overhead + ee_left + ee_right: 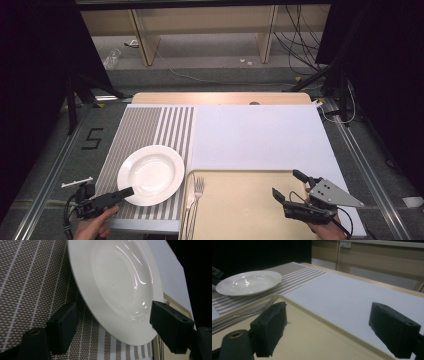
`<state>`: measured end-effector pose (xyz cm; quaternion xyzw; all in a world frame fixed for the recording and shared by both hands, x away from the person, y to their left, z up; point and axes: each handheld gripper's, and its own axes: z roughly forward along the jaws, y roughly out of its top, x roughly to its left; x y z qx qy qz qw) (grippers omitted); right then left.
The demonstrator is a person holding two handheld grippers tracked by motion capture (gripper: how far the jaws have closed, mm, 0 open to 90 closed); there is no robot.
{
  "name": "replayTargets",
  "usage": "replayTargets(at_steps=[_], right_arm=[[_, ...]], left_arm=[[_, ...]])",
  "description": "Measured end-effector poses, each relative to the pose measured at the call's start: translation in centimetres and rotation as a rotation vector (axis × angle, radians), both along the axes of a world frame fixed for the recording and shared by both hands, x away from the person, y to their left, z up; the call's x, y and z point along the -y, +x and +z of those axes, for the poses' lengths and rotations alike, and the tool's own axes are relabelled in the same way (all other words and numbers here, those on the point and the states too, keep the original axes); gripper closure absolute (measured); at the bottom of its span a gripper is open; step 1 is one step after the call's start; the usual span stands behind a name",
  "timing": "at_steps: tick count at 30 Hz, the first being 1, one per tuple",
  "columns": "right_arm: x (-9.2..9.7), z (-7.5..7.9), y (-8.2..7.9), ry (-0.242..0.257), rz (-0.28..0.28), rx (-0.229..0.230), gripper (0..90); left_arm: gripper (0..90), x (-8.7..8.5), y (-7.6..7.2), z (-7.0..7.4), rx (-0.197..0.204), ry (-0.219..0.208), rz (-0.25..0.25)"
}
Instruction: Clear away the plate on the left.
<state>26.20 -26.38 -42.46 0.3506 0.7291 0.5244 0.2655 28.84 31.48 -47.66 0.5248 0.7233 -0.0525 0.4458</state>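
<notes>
The left gripper (110,322) is wide open around the rim of the plate (117,280), low in the frame. The plate looks hard, slippery and breakable, so the rim is the best hold.

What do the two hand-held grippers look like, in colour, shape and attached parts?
Both are black. The left gripper has two blocky black fingers with small round holes, and a black cable trails from its body. The right gripper has the same blocky fingers and carries a grey three-cornered plate with small holes on top. No sleeves are visible.
</notes>
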Motion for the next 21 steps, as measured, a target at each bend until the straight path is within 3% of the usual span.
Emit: replayTargets(at_steps=[12, 21], right_arm=[[-0.1, 0.0, 0.0, 0.008, 0.001, -0.001, 15.6], [-0.1, 0.0, 0.0, 0.01, 0.001, -0.004, 15.6]], left_arm=[[28.9, 0.6, 0.1, -1.0, -0.035, -0.06, 0.031], [38.5, 0.8, 0.2, -1.7, -0.039, -0.127, 0.09]])
